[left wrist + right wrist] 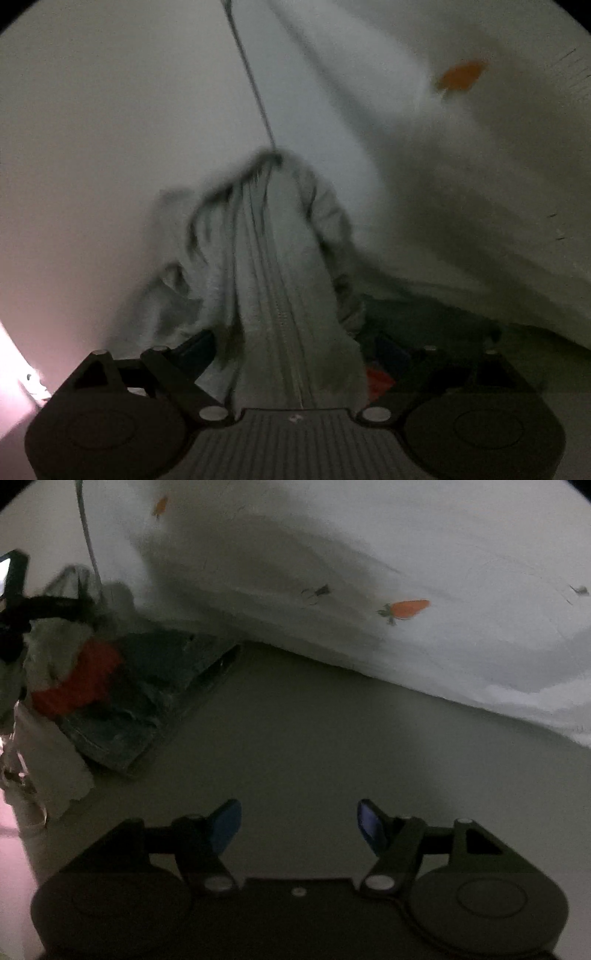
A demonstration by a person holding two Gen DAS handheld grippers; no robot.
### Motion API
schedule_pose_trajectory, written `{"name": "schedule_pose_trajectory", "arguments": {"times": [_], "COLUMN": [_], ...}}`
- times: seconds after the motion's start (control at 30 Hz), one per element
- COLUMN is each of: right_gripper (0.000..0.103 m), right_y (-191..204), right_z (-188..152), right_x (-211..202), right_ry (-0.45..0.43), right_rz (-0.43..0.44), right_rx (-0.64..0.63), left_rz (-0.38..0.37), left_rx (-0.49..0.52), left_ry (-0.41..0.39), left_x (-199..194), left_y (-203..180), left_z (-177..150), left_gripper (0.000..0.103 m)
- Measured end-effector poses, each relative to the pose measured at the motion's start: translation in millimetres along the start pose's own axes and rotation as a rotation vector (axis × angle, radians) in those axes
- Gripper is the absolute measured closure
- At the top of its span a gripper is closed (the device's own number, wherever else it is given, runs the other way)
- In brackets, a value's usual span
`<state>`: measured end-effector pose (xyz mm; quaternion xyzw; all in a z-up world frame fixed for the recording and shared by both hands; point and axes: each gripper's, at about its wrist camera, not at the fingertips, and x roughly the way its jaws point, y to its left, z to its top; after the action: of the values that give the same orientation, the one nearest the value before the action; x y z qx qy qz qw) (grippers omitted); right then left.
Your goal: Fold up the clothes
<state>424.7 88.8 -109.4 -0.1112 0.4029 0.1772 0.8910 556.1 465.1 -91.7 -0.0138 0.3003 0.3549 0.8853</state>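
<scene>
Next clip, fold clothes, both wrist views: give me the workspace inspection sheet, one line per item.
Surface: pale flat surface, dimly lit, bare in front of the right gripper.
Job's things: light grey garment with a seam or zip running down it, bunched and lifted.
Clutter: pile at the left of the right wrist view with denim, red fabric and white fabric.
Grippers: left gripper jaws closed on the grey garment; right gripper jaws open, holding nothing.
Cables: one thin grey cord running up from behind the garment.
Surroundings: white carrot-print sheet draped behind; the rest is too dark to tell.
</scene>
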Motion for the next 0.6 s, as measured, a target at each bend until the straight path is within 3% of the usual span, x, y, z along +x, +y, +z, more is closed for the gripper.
{"name": "schedule_pose_trajectory", "arguments": {"times": [0.07,0.13,0.2,0.27,0.3,0.43,0.6], "right_gripper": [0.032,0.032,0.032,0.032,0.032,0.033,0.033], "right_y": [7,13,15,17,18,7,-42], "right_z": [8,16,21,24,24,16,-6], "right_x": [13,25,30,32,31,10,-33], "right_ry": [0.023,0.048,0.046,0.030,0.017,-0.077,-0.189], "right_rz": [0.011,0.021,0.039,0.054,0.058,0.084,0.070], "right_rx": [-0.010,-0.014,-0.017,-0.026,-0.030,-0.012,0.081], "left_rz": [0.048,0.079,0.127,0.091,0.053,-0.033,-0.307], "left_rx": [0.021,0.043,0.012,-0.061,-0.112,-0.154,-0.241], "left_ry": [-0.006,-0.036,-0.081,-0.101,-0.096,-0.117,-0.303], "left_x": [20,28,22,4,-8,-64,-239], "left_y": [-8,-13,-14,-7,-2,4,-25], "left_z": [2,7,15,21,25,38,65], "left_gripper": [0.007,0.016,0.069,0.084,0.088,0.090,0.090]}}
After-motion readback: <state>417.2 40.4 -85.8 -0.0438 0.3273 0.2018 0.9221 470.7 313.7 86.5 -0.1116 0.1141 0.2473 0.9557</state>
